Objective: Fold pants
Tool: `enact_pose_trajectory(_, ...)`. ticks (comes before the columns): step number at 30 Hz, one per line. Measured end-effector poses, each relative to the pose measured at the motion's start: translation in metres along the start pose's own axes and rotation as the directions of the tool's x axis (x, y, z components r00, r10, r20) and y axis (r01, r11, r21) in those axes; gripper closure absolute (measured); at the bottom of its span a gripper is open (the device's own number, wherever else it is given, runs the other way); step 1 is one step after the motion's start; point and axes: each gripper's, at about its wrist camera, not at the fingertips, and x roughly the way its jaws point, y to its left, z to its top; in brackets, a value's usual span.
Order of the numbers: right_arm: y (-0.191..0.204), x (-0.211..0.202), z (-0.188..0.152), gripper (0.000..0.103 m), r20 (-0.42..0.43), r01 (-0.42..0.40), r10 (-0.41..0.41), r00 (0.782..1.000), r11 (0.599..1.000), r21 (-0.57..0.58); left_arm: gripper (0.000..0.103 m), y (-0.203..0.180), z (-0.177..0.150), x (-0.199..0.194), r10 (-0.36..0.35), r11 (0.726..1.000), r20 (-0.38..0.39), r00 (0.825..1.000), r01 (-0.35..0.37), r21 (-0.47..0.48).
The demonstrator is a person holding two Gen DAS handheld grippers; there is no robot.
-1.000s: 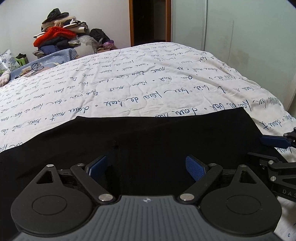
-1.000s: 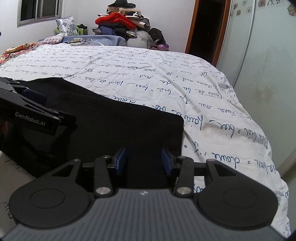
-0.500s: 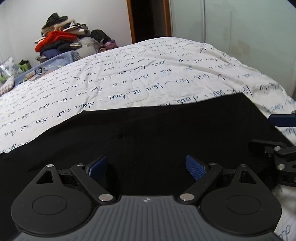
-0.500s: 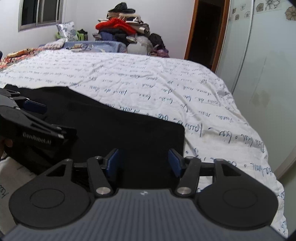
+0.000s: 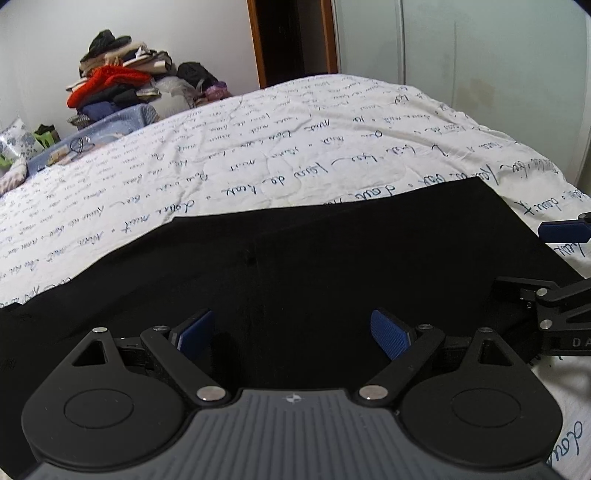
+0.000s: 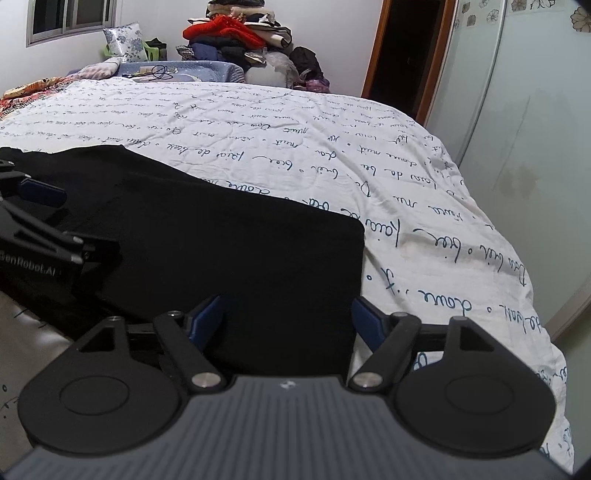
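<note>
Black pants (image 5: pixel 314 266) lie flat on the white bedspread with blue script (image 5: pixel 295 140), also seen in the right wrist view (image 6: pixel 229 251). My left gripper (image 5: pixel 293 330) is open, jaws wide apart, just above the near part of the pants. My right gripper (image 6: pixel 286 321) is open over the pants' right end, its right finger (image 6: pixel 365 317) at the cloth's right edge. The right gripper shows at the right edge of the left wrist view (image 5: pixel 554 306); the left gripper shows at the left of the right wrist view (image 6: pixel 40 236). Neither holds cloth.
A pile of clothes (image 5: pixel 118 85) sits beyond the far end of the bed, with a dark doorway (image 5: pixel 291 40) beside it. A pale wardrobe door (image 6: pixel 517 110) runs along the bed's right side. A window (image 6: pixel 70 18) is at the far left.
The right gripper's jaws have opened wider over the last second. Both grippers have shifted slightly relative to the pants; the pants lie as before.
</note>
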Motion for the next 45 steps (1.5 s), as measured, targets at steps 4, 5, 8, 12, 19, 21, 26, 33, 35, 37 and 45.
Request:
enact_pose_trajectory(4, 0.0, -0.002, 0.001, 0.024, -0.004, 0.013, -0.013, 1.0, 1.0, 0.0, 0.011, 0.012, 0.002, -0.015, 0.028, 1.0, 0.065, 0.997, -0.028, -0.009)
enact_pose_trajectory(5, 0.002, -0.004, 0.003, 0.02, 0.005, 0.02, -0.02, 1.0, 1.0, -0.009, 0.011, 0.018, 0.003, -0.019, 0.039, 0.999, 0.073, 0.997, -0.038, -0.021)
enact_pose_trajectory(8, 0.011, -0.016, 0.007, 0.007, 0.058, 0.024, -0.021, 0.998, 0.999, -0.036, 0.011, 0.038, 0.002, -0.027, 0.04, 0.997, 0.073, 0.997, -0.035, -0.066)
enact_pose_trajectory(12, 0.026, -0.024, 0.015, 0.001, 0.109, -0.003, 0.009, 0.994, 0.999, -0.054, 0.011, 0.063, -0.008, -0.033, 0.072, 0.991, 0.046, 0.996, -0.066, -0.116)
enact_pose_trajectory(19, 0.058, -0.024, 0.024, 0.0, 0.137, -0.053, 0.064, 0.988, 0.995, -0.083, 0.011, 0.118, -0.032, -0.047, 0.16, 0.963, 0.015, 0.987, -0.152, -0.222)
enact_pose_trajectory(21, 0.068, -0.022, 0.025, 0.0, 0.134, -0.083, 0.096, 0.986, 0.992, -0.097, 0.011, 0.132, -0.037, -0.052, 0.187, 0.95, 0.007, 0.982, -0.178, -0.258)
enact_pose_trajectory(26, 0.093, -0.006, 0.021, 0.0, 0.074, -0.105, 0.118, 0.99, 0.982, -0.155, 0.011, 0.158, -0.049, -0.052, 0.209, 0.934, -0.026, 0.978, -0.207, -0.29)
enact_pose_trajectory(33, 0.105, -0.019, 0.022, 0.0, 0.111, -0.085, 0.107, 0.988, 0.98, -0.182, 0.011, 0.158, -0.056, -0.045, 0.257, 0.929, -0.046, 0.965, -0.26, -0.264)
enact_pose_trajectory(35, 0.11, -0.023, 0.027, 0.0, 0.133, -0.09, 0.117, 0.984, 0.977, -0.191, 0.011, 0.157, -0.055, -0.043, 0.268, 0.925, -0.045, 0.962, -0.27, -0.266)
enact_pose_trajectory(37, 0.117, -0.026, 0.032, 0.0, 0.142, -0.107, 0.136, 0.98, 0.975, -0.193, 0.011, 0.157, -0.055, -0.043, 0.275, 0.923, -0.049, 0.96, -0.278, -0.265)
enact_pose_trajectory(45, 0.146, -0.015, 0.034, 0.0, 0.104, -0.15, 0.177, 0.979, 0.963, -0.226, 0.011, 0.167, -0.057, -0.045, 0.308, 0.903, -0.063, 0.949, -0.313, -0.293)
